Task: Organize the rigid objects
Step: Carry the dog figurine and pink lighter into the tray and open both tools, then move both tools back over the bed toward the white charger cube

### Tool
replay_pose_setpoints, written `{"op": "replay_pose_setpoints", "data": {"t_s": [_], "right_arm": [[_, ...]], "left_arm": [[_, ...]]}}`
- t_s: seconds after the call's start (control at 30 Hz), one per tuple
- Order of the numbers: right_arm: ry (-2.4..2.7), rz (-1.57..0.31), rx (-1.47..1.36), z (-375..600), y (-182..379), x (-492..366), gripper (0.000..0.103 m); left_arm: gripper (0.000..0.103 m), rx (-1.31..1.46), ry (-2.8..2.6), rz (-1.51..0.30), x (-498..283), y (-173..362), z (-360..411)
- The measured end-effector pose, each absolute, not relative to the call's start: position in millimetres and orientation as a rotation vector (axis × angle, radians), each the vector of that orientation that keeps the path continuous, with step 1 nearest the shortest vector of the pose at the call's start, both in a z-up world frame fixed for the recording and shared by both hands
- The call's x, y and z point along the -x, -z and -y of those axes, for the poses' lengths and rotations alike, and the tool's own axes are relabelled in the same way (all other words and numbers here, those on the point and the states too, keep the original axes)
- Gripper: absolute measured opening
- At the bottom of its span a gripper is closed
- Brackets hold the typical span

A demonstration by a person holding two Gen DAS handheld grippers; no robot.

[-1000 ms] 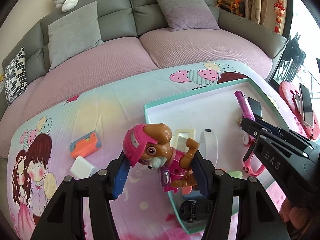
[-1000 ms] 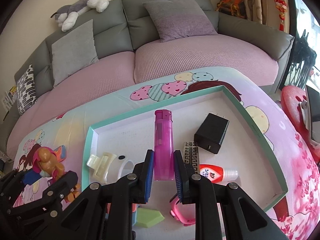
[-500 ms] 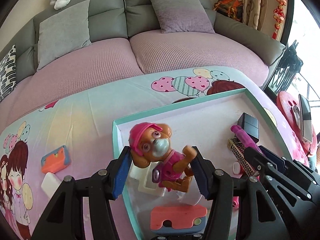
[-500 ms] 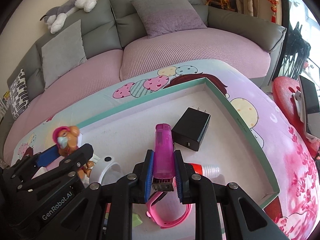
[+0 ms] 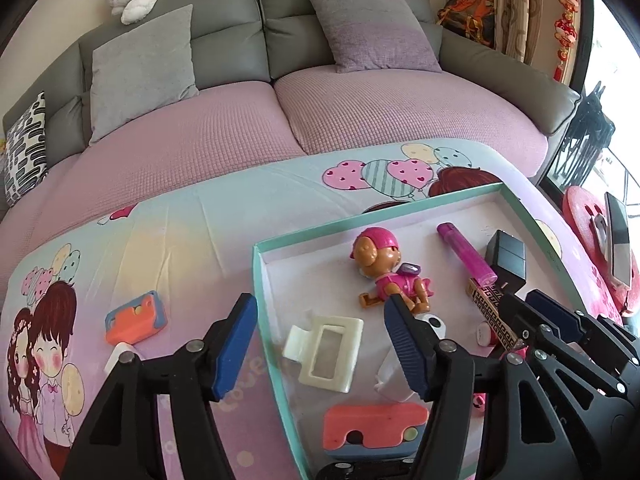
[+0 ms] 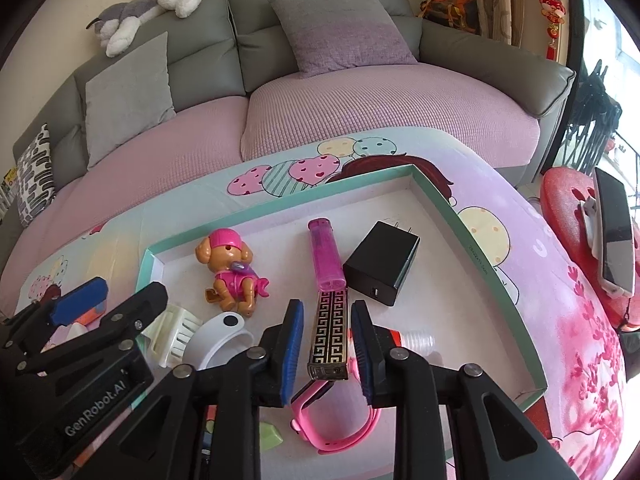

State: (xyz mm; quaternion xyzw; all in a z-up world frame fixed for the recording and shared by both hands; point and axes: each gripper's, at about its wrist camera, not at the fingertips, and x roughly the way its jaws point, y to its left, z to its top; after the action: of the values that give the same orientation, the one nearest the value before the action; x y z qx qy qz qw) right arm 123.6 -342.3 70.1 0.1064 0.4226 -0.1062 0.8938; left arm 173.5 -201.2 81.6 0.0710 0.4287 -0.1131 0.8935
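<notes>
Both grippers hover over the teal tray [image 6: 486, 240], fingers spread and grasping nothing. Between the left gripper [image 5: 320, 344] and right gripper [image 6: 326, 344], the pup figurine [image 5: 390, 276] lies on the tray floor beside a pink lighter [image 6: 325, 256].

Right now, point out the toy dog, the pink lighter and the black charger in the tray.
toy dog [image 6: 232, 276]: right wrist view, on its pink body.
pink lighter [image 6: 325, 256]: right wrist view, mid-barrel.
black charger [image 6: 382, 270]: right wrist view, on its top face.

A pink-clad toy dog [image 5: 386, 276] is laid on its side inside the teal-rimmed tray [image 5: 260, 280], beside a pink lighter [image 5: 466, 258].
</notes>
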Motion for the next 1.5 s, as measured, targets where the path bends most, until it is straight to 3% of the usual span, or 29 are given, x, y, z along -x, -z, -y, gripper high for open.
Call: {"op": "replay_pose_setpoints", "data": {"t_s": [0.03, 0.27, 0.3, 0.37, 0.6, 1.17, 1.5], "right_arm": [[0.221, -0.877, -0.214, 341.5, -69.9, -124.1, 0.048], [0.201, -0.87, -0.2, 333.9, -69.6, -126.7, 0.067], [0.195, -0.872, -0.196, 332.1, -68.9, -127.4, 0.069], [0.183, -0.875, -0.195, 328.8, -66.6, -129.1, 0.074], [0.147, -0.875, -0.165, 312.5, -63.0, -132.9, 0.103], [-0.003, -0.772, -0.138, 247.4, -86.0, -135.0, 0.103], [-0.117, -0.814, -0.066, 186.8, -75.2, -140.8, 0.103]], "left_arm": [[0.077, -0.144, 0.22, -0.889, -174.2, -81.8, 197.0], [0.08, -0.096, 0.11, -0.912, -180.4, -77.8, 163.0], [0.09, -0.091, 0.092, -0.917, -181.1, -76.5, 158.0], [0.097, -0.079, 0.061, -0.921, -181.6, -74.0, 148.4], [0.097, -0.044, -0.019, -0.94, -178.0, -64.1, 113.2], [0.098, 0.144, -0.229, -0.897, -154.4, -61.6, 14.4], [0.098, 0.205, -0.278, -0.907, -137.2, -58.2, -29.3]]}}
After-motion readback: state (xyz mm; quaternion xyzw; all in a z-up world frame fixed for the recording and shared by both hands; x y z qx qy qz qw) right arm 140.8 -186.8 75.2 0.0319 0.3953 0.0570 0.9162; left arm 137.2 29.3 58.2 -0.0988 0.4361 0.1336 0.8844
